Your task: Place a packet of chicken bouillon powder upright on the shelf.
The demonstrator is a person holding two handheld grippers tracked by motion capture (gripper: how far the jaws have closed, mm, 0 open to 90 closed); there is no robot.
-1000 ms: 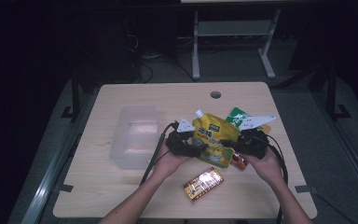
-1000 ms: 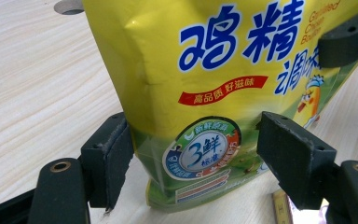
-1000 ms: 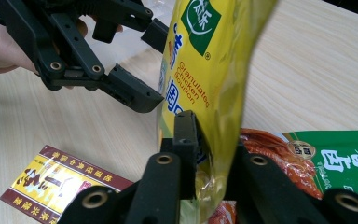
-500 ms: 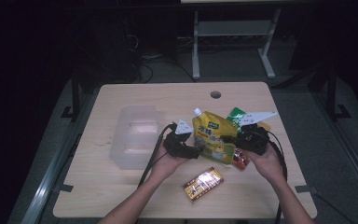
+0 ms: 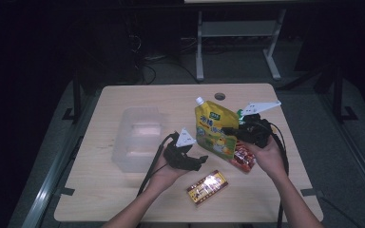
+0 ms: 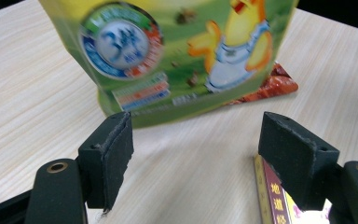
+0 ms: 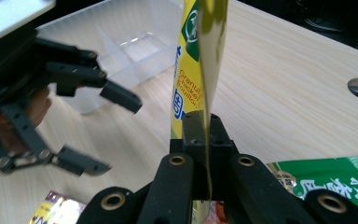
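Two grippers work over the table point(image 5: 123, 199): the right gripper point(image 5: 240, 129) has its jaws clamped tight on the side edge of the yellow pouch point(image 5: 215, 129), holding it upright and lifted above the wood, while the left gripper point(image 5: 194, 161) sits just beside the pouch's lower corner with its jaws spread wide and nothing between them. The step in hand looks like carrying the pouch toward the clear plastic bin point(image 5: 138, 137) at the left; doing it well probably means keeping the thin pinch firm, since the pouch hangs from one edge and could swing or slip, and letting the open gripper steady its bottom rather than knock it. From the left gripper view the pouch's printed face point(image 6: 177, 51) and the red packet point(image 6: 272, 86) lying behind it on the table are plain, and a gold packet point(image 6: 272, 196) peeks beside one pad; the right gripper view instead gives the pouch edge-on point(image 7: 200, 70), the pads closed on it, the bin point(image 7: 130, 42) beyond and a green packet point(image 7: 335, 179) at the lower right
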